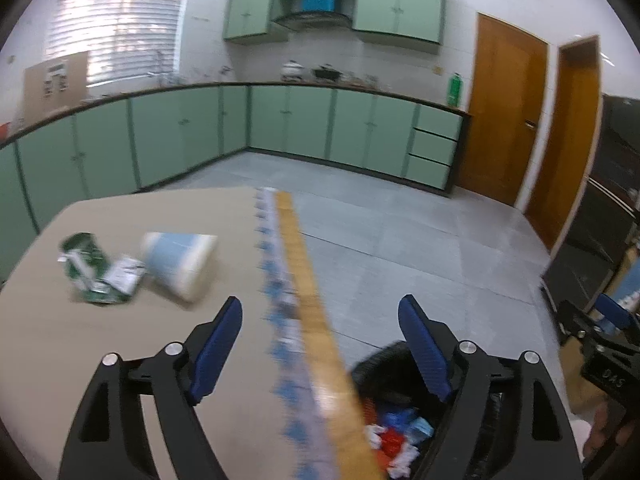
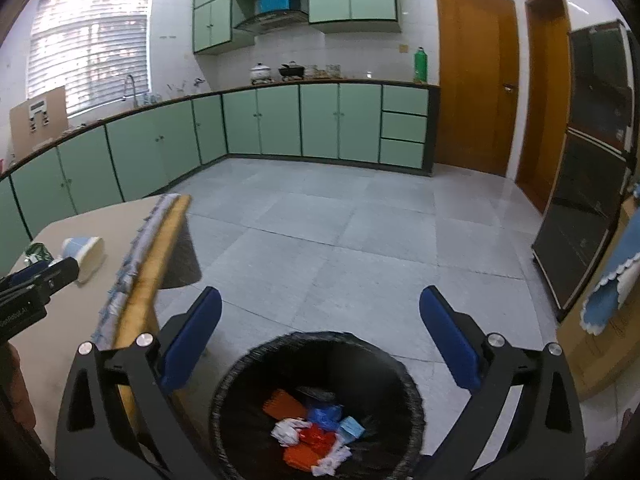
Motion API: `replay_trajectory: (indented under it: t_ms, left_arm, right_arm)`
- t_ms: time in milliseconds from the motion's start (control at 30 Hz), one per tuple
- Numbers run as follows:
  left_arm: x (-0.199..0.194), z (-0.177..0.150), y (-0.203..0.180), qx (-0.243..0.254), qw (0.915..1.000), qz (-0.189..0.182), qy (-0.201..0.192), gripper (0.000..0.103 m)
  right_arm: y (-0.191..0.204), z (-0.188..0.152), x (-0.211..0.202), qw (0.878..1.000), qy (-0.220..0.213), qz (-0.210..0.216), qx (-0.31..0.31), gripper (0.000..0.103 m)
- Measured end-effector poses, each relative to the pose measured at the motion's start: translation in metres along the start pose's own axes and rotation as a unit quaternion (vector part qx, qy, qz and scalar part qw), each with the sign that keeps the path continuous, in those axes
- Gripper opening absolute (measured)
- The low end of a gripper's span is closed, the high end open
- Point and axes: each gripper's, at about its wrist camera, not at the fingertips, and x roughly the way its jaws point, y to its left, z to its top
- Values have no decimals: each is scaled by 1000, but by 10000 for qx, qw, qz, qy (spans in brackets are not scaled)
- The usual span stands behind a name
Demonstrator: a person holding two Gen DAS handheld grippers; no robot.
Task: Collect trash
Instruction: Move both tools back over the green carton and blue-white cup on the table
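Both tools hang released and empty: the right gripper (image 2: 320, 340) above the bin (image 2: 316, 404), the left gripper (image 1: 320, 344) over the table (image 1: 60, 340) edge. 2 pieces remain at its 10 o'clock: paper cup (image 1: 178, 266) and green wrapper (image 1: 94, 270), touching. The operator should probably square the left tool on the cup's body and clamp gently.

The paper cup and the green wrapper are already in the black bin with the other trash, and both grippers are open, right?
Not quite. The paper cup and the green wrapper lie on the table, not in the black bin, as the left wrist view shows. The bin holds other trash. Both the left gripper and the right gripper are open.
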Motion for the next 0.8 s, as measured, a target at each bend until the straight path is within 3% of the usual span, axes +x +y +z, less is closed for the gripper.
replay_trajectory:
  t_ms: [500, 800]
  left_arm:
    - [-26, 4, 149, -577, 9889, 1357, -206, 83]
    - [-13, 5, 212, -845, 9824, 1662, -137, 83]
  right_arm:
    - [146, 32, 21, 9952, -114, 940, -257, 98]
    - [231, 43, 42, 9913, -35, 1210, -513, 98]
